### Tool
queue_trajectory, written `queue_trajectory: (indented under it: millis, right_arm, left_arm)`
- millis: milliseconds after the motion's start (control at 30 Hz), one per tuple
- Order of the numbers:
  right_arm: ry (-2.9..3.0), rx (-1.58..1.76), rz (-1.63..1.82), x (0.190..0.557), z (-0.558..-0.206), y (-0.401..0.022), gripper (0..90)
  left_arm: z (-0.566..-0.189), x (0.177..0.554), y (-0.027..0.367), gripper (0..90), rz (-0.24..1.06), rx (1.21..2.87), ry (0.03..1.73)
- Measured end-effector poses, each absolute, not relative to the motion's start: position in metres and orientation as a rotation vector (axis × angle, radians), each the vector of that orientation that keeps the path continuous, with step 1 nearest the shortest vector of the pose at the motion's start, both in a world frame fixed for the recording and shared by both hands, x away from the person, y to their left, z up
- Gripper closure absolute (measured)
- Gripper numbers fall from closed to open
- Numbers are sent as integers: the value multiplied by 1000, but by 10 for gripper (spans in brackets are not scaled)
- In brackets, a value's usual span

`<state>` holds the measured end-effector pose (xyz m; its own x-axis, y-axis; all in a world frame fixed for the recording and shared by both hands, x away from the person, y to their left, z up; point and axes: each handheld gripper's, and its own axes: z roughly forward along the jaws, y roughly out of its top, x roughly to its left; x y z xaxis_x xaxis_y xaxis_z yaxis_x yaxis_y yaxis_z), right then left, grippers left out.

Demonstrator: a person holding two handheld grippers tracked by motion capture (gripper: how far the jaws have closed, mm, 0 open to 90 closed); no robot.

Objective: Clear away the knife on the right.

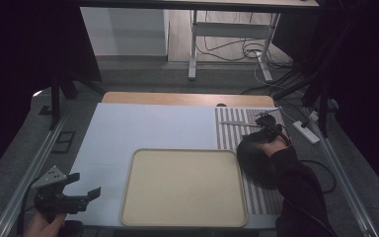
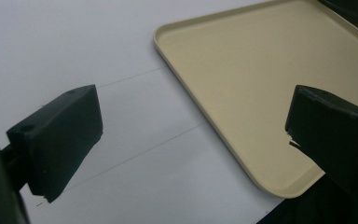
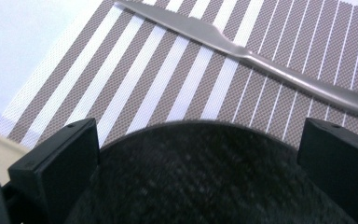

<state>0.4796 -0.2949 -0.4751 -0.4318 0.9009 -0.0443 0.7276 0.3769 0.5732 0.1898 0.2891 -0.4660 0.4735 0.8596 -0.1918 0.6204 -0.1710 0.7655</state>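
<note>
The left gripper (image 1: 81,190) hung wide-jawed just left of the tray (image 1: 128,197); the right gripper (image 1: 256,140), jaws spread, sat off its far right corner.

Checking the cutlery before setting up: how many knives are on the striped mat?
1: the knife lies flat at the striped mat's far end, beyond the dark round object.

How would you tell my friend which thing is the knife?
Find the big beige tray, then the striped mat to its right. The knife lies flat across the mat's far end, beyond a round black thing: long, thin and shiny silver.
</note>
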Motion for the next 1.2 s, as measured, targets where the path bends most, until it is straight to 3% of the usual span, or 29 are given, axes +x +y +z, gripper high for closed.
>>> queue_trajectory:
  millis: [267,400,567,900,1200]
  right_arm:
    - [2284,1426,650,497,-479,-296,2]
    - [2276,1425,635,506,-477,-299,94]
    - [2259,1431,636,516,-475,-306,301]
    - [2317,1467,594,540,-482,-322,900]
    - [2244,1455,589,563,-494,-327,900]
  left_arm:
    - [-466,190,289,32,366,1890,1236]
    - [-466,190,289,32,366,1890,1236]
    - [-466,190,289,32,365,1891,1236]
    - [-466,190,289,32,364,1890,1238]
    - [-466,190,289,32,362,1891,1238]
